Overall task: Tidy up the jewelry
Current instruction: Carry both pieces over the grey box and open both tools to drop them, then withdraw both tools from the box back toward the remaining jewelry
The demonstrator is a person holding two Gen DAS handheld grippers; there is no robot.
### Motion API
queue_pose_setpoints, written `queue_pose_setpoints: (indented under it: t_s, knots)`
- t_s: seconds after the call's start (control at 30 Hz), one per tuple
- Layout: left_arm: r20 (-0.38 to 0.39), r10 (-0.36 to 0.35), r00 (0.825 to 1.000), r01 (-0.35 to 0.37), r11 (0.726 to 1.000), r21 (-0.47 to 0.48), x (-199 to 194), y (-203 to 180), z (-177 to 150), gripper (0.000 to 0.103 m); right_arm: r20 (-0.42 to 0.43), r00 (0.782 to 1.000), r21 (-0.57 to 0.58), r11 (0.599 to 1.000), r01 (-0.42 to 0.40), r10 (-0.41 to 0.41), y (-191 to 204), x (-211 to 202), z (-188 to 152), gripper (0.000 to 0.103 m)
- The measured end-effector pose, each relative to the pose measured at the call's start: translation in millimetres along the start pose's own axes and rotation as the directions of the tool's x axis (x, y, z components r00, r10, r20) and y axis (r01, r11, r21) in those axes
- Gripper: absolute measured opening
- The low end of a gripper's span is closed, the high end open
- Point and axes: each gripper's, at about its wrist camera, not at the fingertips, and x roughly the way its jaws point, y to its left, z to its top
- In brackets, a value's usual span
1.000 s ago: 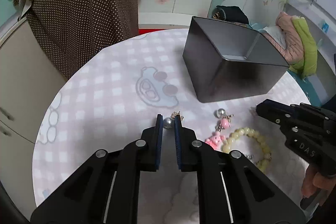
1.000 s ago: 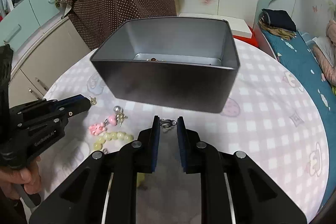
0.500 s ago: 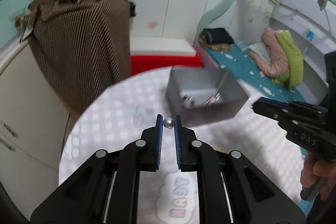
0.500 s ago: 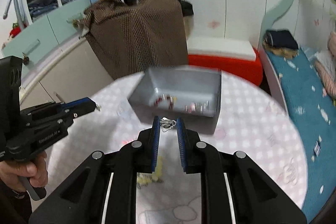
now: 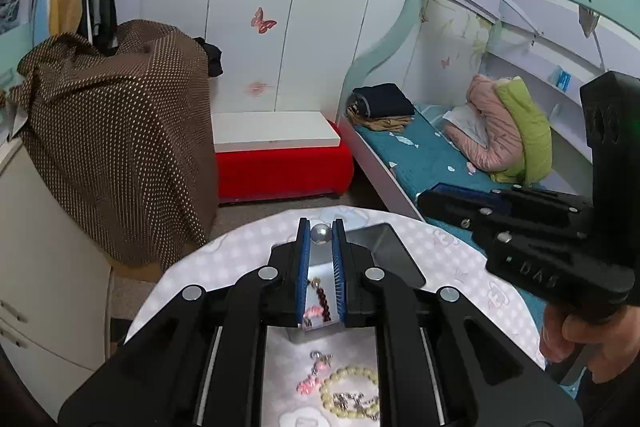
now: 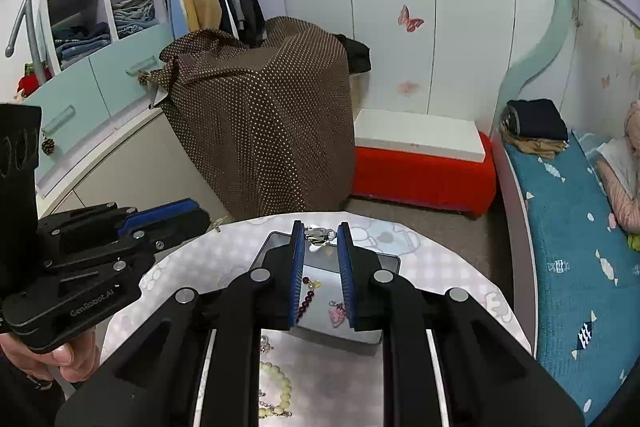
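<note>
While both grippers hang above the grey tin [image 5: 394,247], each grips jewelry.
Left gripper [image 5: 320,233] pinches a silver bead [image 5: 321,233] at frame centre; right gripper [image 6: 320,233] clamps a metal clasp [image 6: 319,235].

A round counter [image 5: 240,247] covered in a pale checked cloth with cartoon prints. On it stands an open grey metal box [image 6: 390,263]. Nearer the camera, a pale bead bracelet [image 5: 352,387], a pink charm [image 5: 310,383] and small silver pieces lie close together.
</note>
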Motion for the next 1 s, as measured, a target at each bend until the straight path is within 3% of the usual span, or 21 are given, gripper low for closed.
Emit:
queue_pose_setpoints:
  t_s: [0.53,0.63,0.7,0.77,0.8,0.9,0.97,1.0]
  knots:
    - [-0.123,-0.025,0.992,0.020,0.999,-0.043,58.4,8.1,8.2,0.012,-0.123,0.992,0.081,0.997,0.011,-0.001,-22.1,41.0,-1.9,0.016]
    - [-0.139,-0.020,0.990,0.015,0.999,-0.038,62.1,9.7,7.4,0.014,-0.132,0.991,0.099,0.995,0.011,0.002,-24.0,43.0,-2.9,0.026]
    - [-0.139,-0.016,0.990,0.011,0.999,-0.038,62.1,11.7,7.6,0.030,-0.136,0.991,0.100,0.995,0.016,-0.002,-24.8,44.4,-2.4,0.031]
    - [-0.124,-0.007,0.992,0.001,0.999,-0.048,58.9,13.4,7.3,0.056,-0.133,0.991,0.110,0.994,0.018,-0.003,-26.9,42.9,-3.3,0.046]
    - [-0.118,-0.004,0.993,-0.002,0.999,-0.052,57.2,14.5,7.8,0.060,-0.126,0.992,0.116,0.993,0.024,-0.009,-27.9,41.0,-3.4,0.054]
    - [-0.100,0.016,0.995,-0.023,0.998,-0.067,49.9,17.5,9.0,0.076,-0.115,0.993,0.133,0.991,0.024,-0.009,-32.6,38.3,-2.3,0.064]
    - [-0.081,0.029,0.996,-0.035,0.997,-0.072,43.7,19.2,9.5,0.088,-0.096,0.995,0.142,0.989,0.034,-0.020,-34.6,33.1,-1.0,0.077]
    - [-0.068,0.041,0.997,-0.046,0.996,-0.077,39.3,20.5,10.3,0.092,-0.084,0.996,0.150,0.988,0.046,-0.034,-35.9,29.7,-0.6,0.089]
